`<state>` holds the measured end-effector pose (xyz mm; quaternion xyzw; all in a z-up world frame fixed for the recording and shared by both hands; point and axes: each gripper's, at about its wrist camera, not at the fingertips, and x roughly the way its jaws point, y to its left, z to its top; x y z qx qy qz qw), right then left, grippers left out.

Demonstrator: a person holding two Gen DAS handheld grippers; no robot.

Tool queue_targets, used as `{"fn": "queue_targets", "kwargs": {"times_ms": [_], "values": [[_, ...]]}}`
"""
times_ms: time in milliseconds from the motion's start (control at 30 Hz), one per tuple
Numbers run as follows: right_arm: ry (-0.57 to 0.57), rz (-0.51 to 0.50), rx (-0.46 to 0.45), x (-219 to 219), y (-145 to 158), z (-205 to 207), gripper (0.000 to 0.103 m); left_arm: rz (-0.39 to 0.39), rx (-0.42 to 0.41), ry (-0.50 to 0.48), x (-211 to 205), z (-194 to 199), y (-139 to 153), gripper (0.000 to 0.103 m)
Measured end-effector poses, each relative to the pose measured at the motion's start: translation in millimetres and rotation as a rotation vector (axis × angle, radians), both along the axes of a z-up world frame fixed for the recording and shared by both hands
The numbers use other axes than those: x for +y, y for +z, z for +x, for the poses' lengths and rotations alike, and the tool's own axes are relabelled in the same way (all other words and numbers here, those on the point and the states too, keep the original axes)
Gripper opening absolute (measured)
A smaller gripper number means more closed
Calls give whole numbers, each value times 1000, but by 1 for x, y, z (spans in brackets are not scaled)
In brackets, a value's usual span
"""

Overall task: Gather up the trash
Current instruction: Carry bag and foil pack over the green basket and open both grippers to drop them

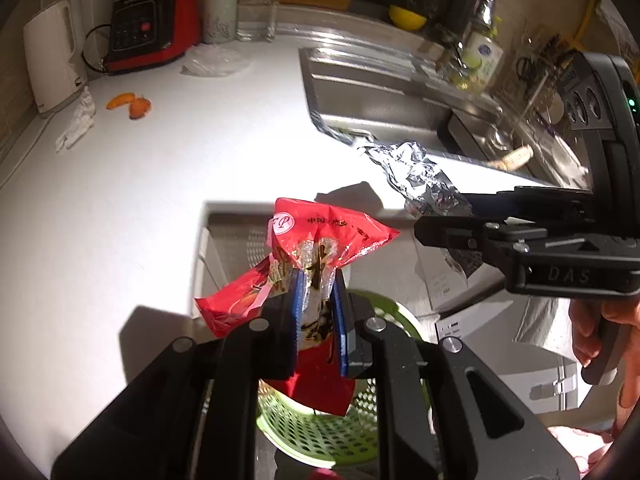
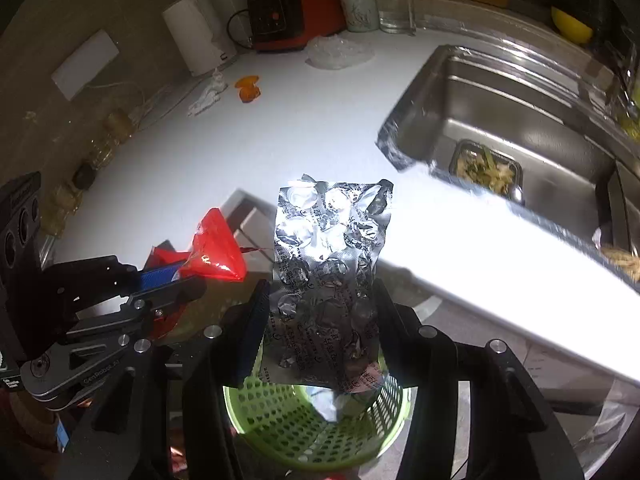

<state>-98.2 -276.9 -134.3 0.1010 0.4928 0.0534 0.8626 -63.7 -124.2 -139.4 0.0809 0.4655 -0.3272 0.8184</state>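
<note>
My left gripper [image 1: 318, 280] is shut on a crumpled red snack wrapper [image 1: 320, 232], which sticks up between the blue pads. My right gripper [image 2: 320, 288] is shut on a crinkled silver foil pack [image 2: 332, 240], held by its two side edges. Both are held in the air just off the white counter's front edge, above a green perforated basket [image 1: 320, 432] [image 2: 288, 420]. In the left wrist view the right gripper [image 1: 444, 218] comes in from the right with the foil pack [image 1: 412, 168]. In the right wrist view the left gripper [image 2: 180, 276] and red wrapper [image 2: 216, 252] are at the left.
On the counter lie orange peel [image 1: 130, 104], a crumpled white tissue [image 1: 78, 120] and clear plastic wrap [image 1: 216, 60]. A kettle [image 1: 52, 56] and a red appliance [image 1: 152, 28] stand at the back. The steel sink [image 2: 520, 92] holds a food tray [image 2: 486, 170].
</note>
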Motion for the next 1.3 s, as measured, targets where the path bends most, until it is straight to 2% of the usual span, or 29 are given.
{"fn": "queue_targets", "kwargs": {"times_ms": [233, 667, 767, 800, 833, 967, 1133, 1300], "values": [[16, 33, 40, -8, -18, -39, 52, 38, 39, 4, -20, -42, -16, 14], [52, 45, 126, -12, -50, -72, 52, 95, 116, 30, -32, -66, -43, 18], [51, 42, 135, -13, -52, -74, 52, 104, 123, 30, -32, -69, -45, 24], [52, 41, 136, -13, -52, -74, 52, 107, 125, 30, -32, -70, -45, 32], [54, 41, 136, -12, -52, -75, 52, 109, 124, 30, -32, -70, -45, 36], [61, 39, 137, -10, -52, -76, 52, 111, 121, 29, -31, -71, -44, 43], [67, 38, 140, -6, -52, -74, 53, 110, 111, 42, -25, -69, -42, 61], [67, 35, 138, -6, -52, -73, 53, 101, 103, 71, -15, -63, -40, 74]]}}
